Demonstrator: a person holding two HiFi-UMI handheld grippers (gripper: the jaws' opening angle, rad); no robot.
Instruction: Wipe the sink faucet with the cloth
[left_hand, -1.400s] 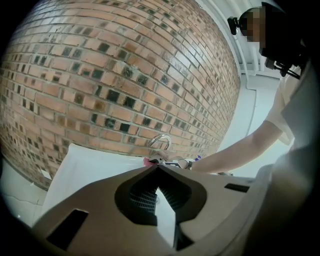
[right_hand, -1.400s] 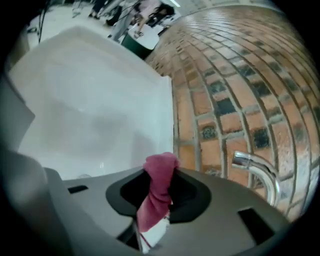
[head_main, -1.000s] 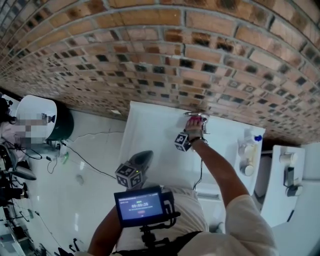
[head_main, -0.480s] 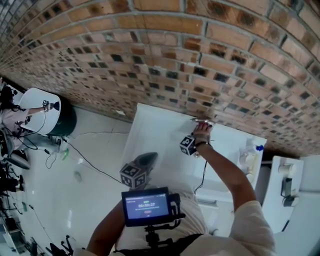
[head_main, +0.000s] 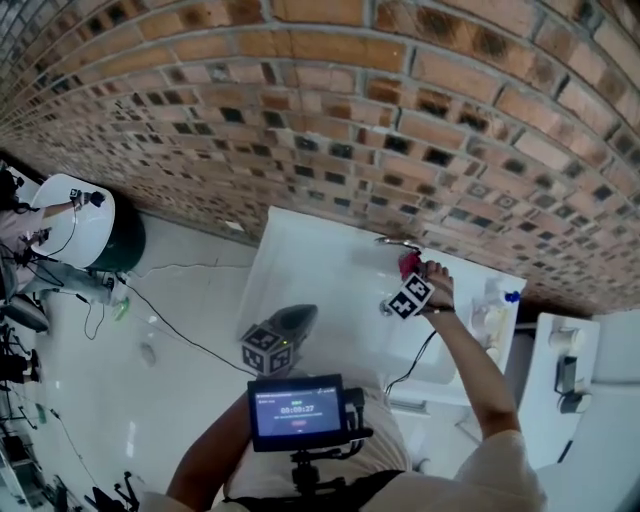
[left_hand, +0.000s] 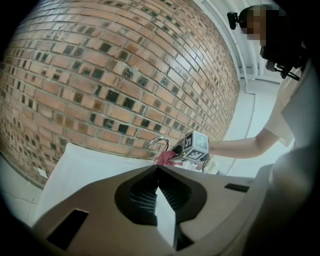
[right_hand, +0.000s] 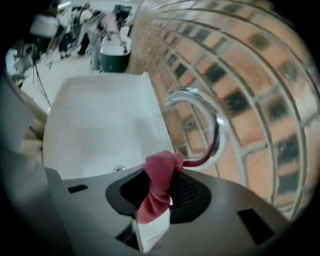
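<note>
A curved chrome faucet rises at the back rim of the white sink, against the brick wall. My right gripper is shut on a red cloth just below the spout. In the right gripper view the cloth bunches between the jaws, and its top end lies against the lower curve of the faucet. My left gripper hangs shut and empty over the sink's near left side. From the left gripper view I see the faucet and the cloth ahead.
The brick wall stands right behind the sink. A bottle and white holders sit at the sink's right end, with another white fixture beyond. A green bin with a white lid and cables lie on the floor at left.
My right gripper has lifted and rolled, carrying the cloth from the faucet's base out to the right under the spout. The left gripper has stayed put.
</note>
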